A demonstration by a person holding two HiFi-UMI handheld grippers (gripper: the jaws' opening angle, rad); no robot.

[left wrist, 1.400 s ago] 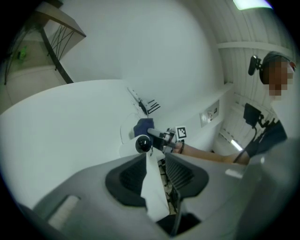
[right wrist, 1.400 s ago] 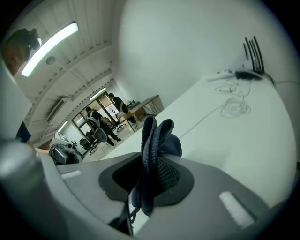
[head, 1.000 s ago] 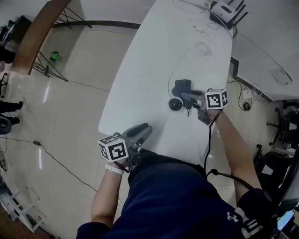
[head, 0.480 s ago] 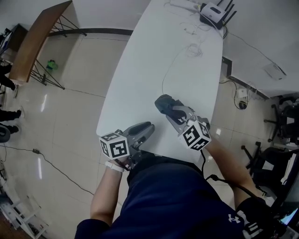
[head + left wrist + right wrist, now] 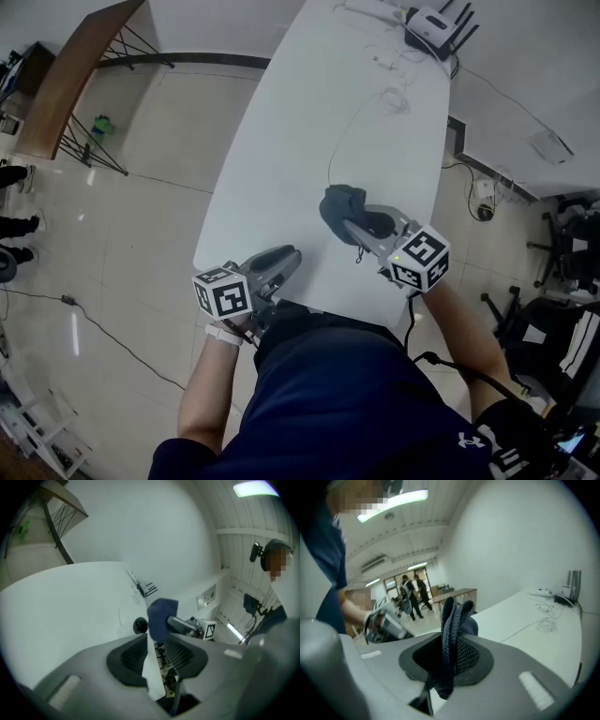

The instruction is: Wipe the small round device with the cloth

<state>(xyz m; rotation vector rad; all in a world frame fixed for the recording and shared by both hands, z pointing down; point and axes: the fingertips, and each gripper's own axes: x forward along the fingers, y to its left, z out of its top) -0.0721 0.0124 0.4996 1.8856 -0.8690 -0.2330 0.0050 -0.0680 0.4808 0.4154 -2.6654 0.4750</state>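
2 grippers: left gripper (image 5: 286, 259) & right gripper (image 5: 352, 225). 1 cloth (image 5: 339, 206), 1 small round device (image 5: 140, 625), 1 white table (image 5: 300, 131), 1 router (image 5: 433, 21) w/ antennas, 1 wooden table (image 5: 67, 82).

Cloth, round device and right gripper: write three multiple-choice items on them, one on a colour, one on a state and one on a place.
1. The bunched fabric cloth is:
A red
B dark blue
C yellow

2. The right gripper has its jaws:
A apart with nothing between them
B spread wide round the cloth without touching it
C pressed on the cloth

3. The small round black device lies:
A on the white table next to the cloth
B on top of the cloth
C between the right gripper's jaws

Answers:
1 B, it shows dark blue in all three views.
2 C, the right gripper view shows the cloth pinched between the jaws.
3 A, the left gripper view shows it on the tabletop beside the cloth.
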